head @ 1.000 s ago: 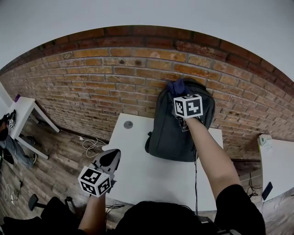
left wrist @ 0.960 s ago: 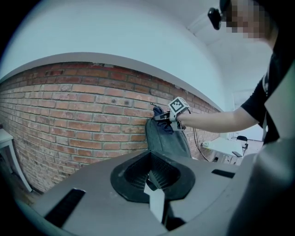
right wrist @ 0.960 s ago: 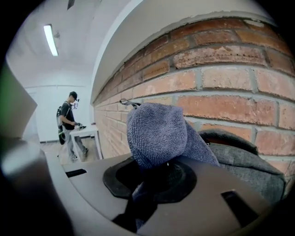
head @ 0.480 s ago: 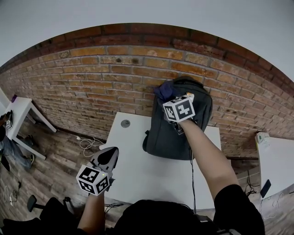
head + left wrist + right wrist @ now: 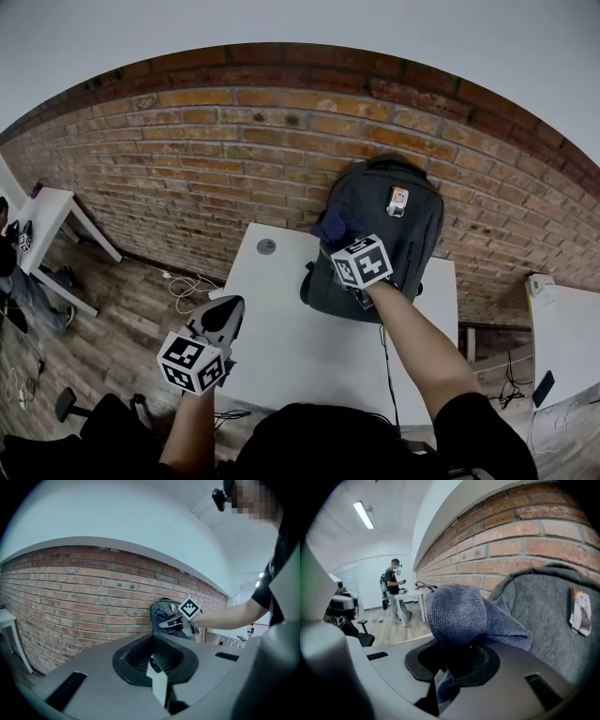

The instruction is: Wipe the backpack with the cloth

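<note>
A dark grey backpack (image 5: 389, 239) stands on the white table (image 5: 281, 323) and leans on the brick wall. My right gripper (image 5: 345, 246) is shut on a blue-grey cloth (image 5: 334, 228) and presses it on the backpack's left front, about halfway down. In the right gripper view the cloth (image 5: 459, 613) bulges over the jaws, with the backpack (image 5: 543, 620) and its small tag (image 5: 580, 611) to the right. My left gripper (image 5: 222, 322) hangs off the table's near left corner, shut and holding nothing. From the left gripper view, the backpack (image 5: 161, 610) appears far off.
A round cable hole (image 5: 266, 247) sits in the table near the wall. White cables (image 5: 183, 292) lie on the wooden floor at left. Other white tables stand far left (image 5: 47, 214) and far right (image 5: 562, 328). A person (image 5: 393, 588) stands in the background.
My right gripper has slid the cloth from the backpack's top edge down its left front. The left gripper has stayed in place.
</note>
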A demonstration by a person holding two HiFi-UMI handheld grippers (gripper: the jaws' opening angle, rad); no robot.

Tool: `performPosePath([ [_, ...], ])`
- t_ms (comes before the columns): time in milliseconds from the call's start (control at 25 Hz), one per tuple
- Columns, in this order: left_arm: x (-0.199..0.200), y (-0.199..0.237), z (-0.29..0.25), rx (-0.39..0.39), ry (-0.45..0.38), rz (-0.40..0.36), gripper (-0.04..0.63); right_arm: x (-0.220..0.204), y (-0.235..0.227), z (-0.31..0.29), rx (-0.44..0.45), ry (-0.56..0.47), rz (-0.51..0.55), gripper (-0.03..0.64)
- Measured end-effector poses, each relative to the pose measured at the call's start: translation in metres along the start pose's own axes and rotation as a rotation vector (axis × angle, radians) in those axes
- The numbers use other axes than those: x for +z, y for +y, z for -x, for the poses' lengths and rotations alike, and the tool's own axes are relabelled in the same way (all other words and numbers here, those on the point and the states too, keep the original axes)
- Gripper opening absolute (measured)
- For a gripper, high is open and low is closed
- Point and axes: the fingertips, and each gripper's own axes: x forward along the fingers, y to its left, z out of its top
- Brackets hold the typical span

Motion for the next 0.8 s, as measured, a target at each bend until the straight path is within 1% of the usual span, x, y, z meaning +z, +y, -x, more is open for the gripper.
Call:
performPosePath([
  [240,-0.013,-0.010,0.006,-0.022,0.028,0.006,-0.005,-0.045,0.036,-0.007,0.039,0.068,-0.005,0.061],
  [320,-0.016,-0.010,0.012,-0.020,0.033,0.009,-0.005,-0.060,0.047,-0.009,0.054,0.075,-0.036,0.060],
  [440,-0.019,-0.006,0.023,-0.010,0.039,0.010,-0.005,-0.078,0.057,-0.012,0.051,0.055,-0.127,0.060],
  [600,-0.028,0.008,0.042,0.017,0.057,0.021,-0.005,-0.109,0.074,-0.020,0.038,0.034,-0.295,0.060],
  [720,-0.032,0.019,0.054,0.028,0.065,0.021,-0.005,-0.133,0.089,-0.030,0.031,0.057,-0.380,0.060],
  [800,-0.033,0.025,0.059,0.032,0.069,0.019,-0.005,-0.150,0.094,-0.036,0.010,0.094,-0.406,0.060],
])
